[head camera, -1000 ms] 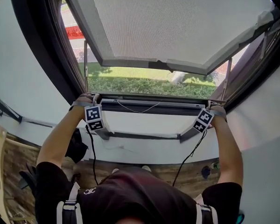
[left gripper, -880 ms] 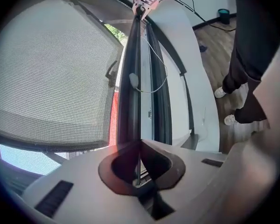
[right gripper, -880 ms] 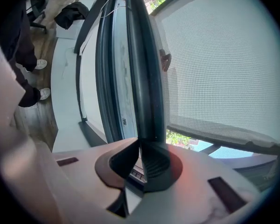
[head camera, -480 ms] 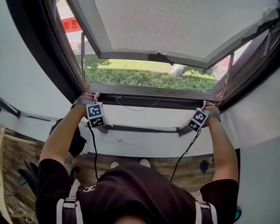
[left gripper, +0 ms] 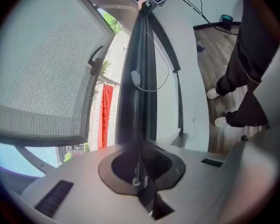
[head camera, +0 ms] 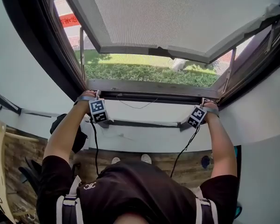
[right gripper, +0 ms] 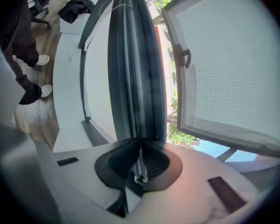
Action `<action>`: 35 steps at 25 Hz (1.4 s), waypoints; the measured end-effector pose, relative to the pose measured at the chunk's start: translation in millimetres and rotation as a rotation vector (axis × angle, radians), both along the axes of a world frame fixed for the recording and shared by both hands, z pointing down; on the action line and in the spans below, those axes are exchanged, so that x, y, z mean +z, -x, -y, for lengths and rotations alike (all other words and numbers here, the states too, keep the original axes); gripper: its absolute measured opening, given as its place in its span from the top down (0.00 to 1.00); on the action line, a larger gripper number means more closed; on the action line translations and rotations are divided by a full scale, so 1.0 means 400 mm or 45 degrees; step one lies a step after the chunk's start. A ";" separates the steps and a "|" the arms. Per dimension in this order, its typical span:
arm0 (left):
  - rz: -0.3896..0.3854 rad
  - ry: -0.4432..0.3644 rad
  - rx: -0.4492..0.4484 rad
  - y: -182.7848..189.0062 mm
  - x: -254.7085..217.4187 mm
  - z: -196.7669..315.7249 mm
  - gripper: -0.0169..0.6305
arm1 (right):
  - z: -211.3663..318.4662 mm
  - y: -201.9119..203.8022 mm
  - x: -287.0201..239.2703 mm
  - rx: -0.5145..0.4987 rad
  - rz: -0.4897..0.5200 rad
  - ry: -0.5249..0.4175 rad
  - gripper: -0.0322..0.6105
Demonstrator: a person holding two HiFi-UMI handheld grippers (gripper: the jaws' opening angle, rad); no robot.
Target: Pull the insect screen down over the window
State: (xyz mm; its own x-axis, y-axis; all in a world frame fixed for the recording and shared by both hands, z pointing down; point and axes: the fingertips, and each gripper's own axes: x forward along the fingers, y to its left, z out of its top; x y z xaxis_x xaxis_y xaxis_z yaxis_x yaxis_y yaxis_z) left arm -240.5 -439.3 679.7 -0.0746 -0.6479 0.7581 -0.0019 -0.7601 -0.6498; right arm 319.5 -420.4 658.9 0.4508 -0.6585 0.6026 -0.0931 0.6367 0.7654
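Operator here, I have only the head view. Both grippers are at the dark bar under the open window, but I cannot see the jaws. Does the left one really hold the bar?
Observer: Yes. In the left gripper view, the left gripper has its jaws closed on the thin edge of the dark bar.
Operator: And the right one?
Observer: The same. The right gripper is closed on that bar's edge, with nothing else between its jaws.
Operator: Is the thin cord in the way?
Observer: No. The cord hangs near the bar's middle and carries a small oval pull, apart from both grippers.
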 end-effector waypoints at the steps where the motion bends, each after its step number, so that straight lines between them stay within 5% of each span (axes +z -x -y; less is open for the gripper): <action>1: 0.028 -0.008 0.002 0.001 0.003 -0.002 0.93 | 0.002 -0.001 0.005 -0.011 -0.012 -0.017 0.91; 5: 0.076 -0.026 0.009 0.009 -0.001 -0.003 0.93 | 0.013 -0.004 0.009 -0.032 -0.017 -0.097 0.91; 10: 0.132 0.015 0.034 0.003 0.019 -0.014 0.93 | -0.006 -0.007 0.040 -0.041 -0.109 -0.027 0.92; 16: 0.055 -0.091 0.010 -0.003 0.031 0.026 0.93 | 0.004 -0.008 0.043 -0.011 -0.099 -0.013 0.90; 20: 0.024 -0.115 -0.022 0.007 0.027 0.020 0.92 | 0.006 -0.004 0.057 0.016 0.051 -0.058 0.88; 27: -0.063 -0.146 -0.078 0.010 0.017 0.009 0.91 | -0.005 0.001 0.043 0.026 0.095 -0.083 0.84; 29: -0.105 -0.154 -0.098 0.011 0.017 0.012 0.91 | -0.010 0.008 0.050 0.049 0.135 -0.080 0.66; 35: -0.262 -0.185 -0.183 0.005 0.010 0.004 0.88 | -0.020 0.031 0.039 0.144 0.356 -0.190 0.65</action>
State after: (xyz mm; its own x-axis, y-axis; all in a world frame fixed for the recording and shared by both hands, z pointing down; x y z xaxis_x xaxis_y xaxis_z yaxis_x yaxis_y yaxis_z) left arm -242.7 -441.0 683.9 -0.0278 -0.7447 0.6668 -0.2459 -0.6414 -0.7267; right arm 307.1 -412.6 674.6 0.3572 -0.7038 0.6141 -0.3765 0.4933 0.7842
